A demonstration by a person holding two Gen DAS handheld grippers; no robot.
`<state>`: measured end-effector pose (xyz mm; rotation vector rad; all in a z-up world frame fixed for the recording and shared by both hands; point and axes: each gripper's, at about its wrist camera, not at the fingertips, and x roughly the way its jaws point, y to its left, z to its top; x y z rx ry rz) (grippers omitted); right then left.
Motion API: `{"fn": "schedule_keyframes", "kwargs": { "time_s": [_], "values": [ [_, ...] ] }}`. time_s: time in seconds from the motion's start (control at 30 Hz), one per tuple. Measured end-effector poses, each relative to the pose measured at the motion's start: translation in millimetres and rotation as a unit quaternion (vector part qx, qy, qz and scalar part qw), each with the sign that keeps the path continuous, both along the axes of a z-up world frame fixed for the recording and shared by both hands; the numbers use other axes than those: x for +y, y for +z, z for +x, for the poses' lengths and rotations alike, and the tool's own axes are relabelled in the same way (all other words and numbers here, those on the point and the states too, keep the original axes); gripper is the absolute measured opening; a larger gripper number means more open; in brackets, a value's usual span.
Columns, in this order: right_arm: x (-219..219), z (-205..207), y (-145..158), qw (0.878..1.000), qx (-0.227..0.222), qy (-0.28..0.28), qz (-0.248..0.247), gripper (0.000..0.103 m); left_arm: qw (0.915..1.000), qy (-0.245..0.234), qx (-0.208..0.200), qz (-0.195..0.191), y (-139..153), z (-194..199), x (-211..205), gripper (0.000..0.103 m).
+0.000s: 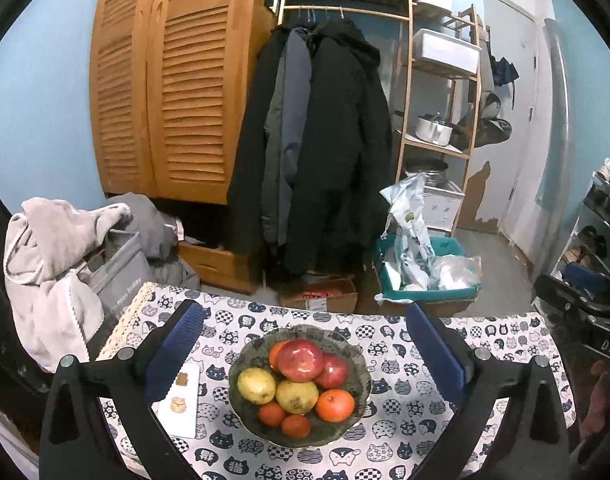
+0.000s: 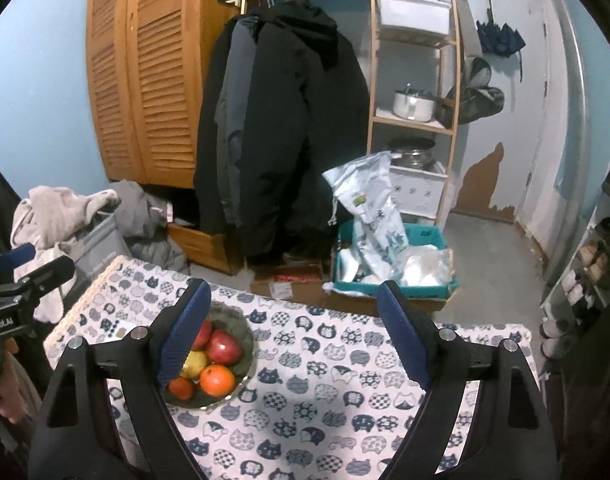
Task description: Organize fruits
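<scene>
**Both grippers wide apart above a full fruit bowl**

The left gripper (image 1: 305, 354) hangs over the table with its 2 blue-padded fingers (image 1: 175, 354) spread wide and nothing between them. Directly ahead of it and framed by those fingers sits the bowl (image 1: 355, 368), piled with fruit. Nearest the gripper are 2 small tangerines (image 1: 295, 426) and a larger orange (image 1: 335, 405) to their right. Just behind lie 2 yellow pears (image 1: 256, 385), and at the far side 2 red apples, the top apple (image 1: 301, 361) resting on the heap.

The right gripper (image 2: 293, 334) is also spread and empty; the bowl lies ahead to its left, partly hidden by its left finger, with bare tablecloth (image 2: 325, 360) straight in front.

Judging by looks, the apples are firm, smooth and rather heavy, so a grip across the widest part should hold. The tangerines look soft-skinned and would bruise under a hard squeeze. The pears are likely slippery and taper, so the fat lower half is the safer hold. The top apple is the freest to lift; the heap beneath it may roll.

Beyond the table, coats (image 1: 325, 140) hang on a rail.
</scene>
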<state>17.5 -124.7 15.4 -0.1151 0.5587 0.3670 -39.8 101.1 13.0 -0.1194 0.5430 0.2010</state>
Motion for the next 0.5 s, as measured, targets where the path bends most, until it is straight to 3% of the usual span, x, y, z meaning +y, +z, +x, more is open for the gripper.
{"fn": "schedule_keyframes", "kwargs": {
  "time_s": [0.23, 0.5],
  "values": [
    [-8, -7, 3, 1.000, -0.023, -0.009, -0.005, 0.084, 0.9998, -0.007, -0.009, 0.014, 6, -2, -11, 0.102],
    [-15, -1, -6, 1.000, -0.012, -0.015, 0.001, 0.084, 0.9997, -0.008, -0.005, 0.021, 6, 2, -15, 0.102]
  ]
}}
